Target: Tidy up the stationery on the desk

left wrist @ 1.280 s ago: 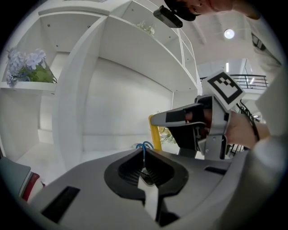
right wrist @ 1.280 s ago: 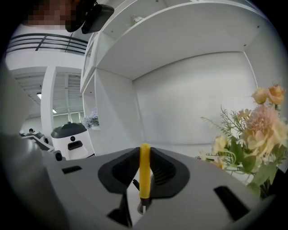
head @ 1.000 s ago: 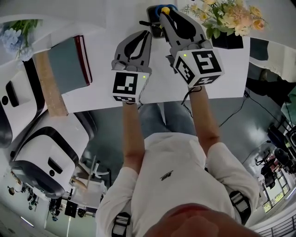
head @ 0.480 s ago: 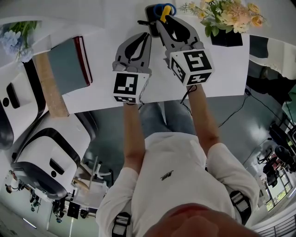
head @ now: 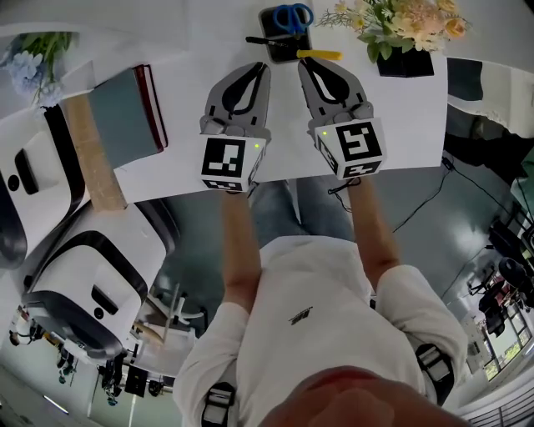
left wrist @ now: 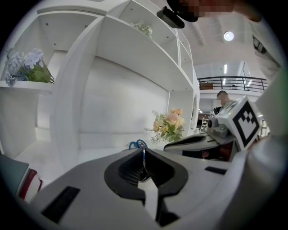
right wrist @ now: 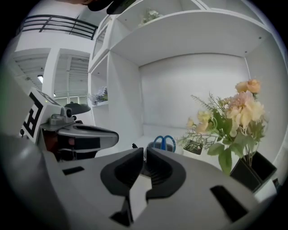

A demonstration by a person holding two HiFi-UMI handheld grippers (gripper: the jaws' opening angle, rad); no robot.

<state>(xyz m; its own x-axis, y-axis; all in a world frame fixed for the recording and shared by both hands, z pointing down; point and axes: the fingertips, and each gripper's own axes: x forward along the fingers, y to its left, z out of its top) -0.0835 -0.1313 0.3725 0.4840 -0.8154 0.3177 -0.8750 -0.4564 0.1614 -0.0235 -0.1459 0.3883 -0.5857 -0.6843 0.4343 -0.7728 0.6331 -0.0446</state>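
Observation:
A black pen holder stands at the far edge of the white desk, with blue scissors in it and a black pen jutting out to the left. A yellow pen lies flat on the desk just in front of the holder. My right gripper sits just short of that pen. Its jaws have just been closing and are now shut, with nothing between them. My left gripper rests beside it, also shut and holding nothing. The scissors show beyond the jaws.
A bouquet in a black pot stands right of the holder. A grey notebook on a red one lies at the desk's left, beside a wooden strip. Blue flowers sit far left. White shelf walls rise behind the desk.
The right gripper held the yellow pen over the holder, opened, and drew back toward me. The pen now lies flat on the desk beside the holder. The left gripper stayed put.

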